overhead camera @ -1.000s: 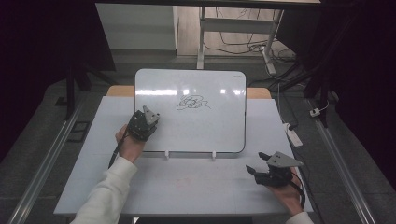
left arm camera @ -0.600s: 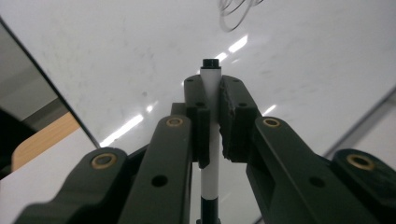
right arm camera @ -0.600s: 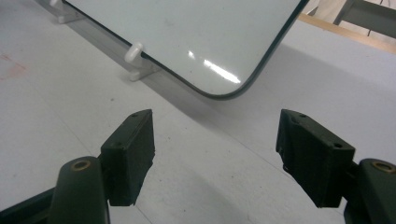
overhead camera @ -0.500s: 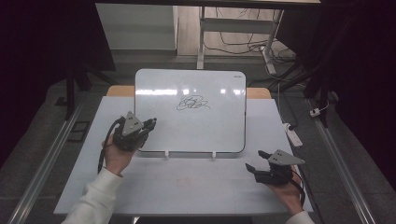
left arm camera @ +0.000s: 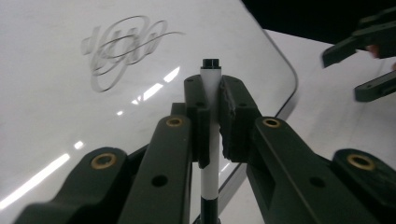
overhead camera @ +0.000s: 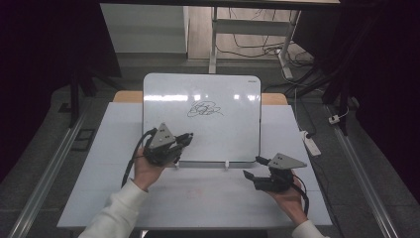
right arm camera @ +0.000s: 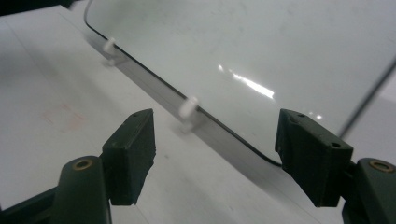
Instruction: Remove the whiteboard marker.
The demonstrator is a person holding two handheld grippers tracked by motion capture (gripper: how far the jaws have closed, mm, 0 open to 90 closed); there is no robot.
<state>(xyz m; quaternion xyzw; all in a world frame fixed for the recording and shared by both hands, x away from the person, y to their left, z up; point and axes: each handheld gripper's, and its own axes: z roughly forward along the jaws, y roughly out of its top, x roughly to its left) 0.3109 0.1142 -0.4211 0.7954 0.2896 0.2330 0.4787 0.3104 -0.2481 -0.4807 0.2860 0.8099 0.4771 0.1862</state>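
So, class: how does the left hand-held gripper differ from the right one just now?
The left hand-held gripper is shut on a white marker; the right hand-held gripper is open and holds nothing. The left hangs over the whiteboard near the scribble; the right sits off its lower right corner. Both have black jaws.

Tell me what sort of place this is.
Probably a lab or workshop recording bench: a white-topped table holding a scribbled whiteboard, loose cables and a power strip on the floor behind.

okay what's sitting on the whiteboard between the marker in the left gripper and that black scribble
Nothing. In the left gripper view, the whiteboard is bare and glossy between the marker and the scribble; just light reflections.
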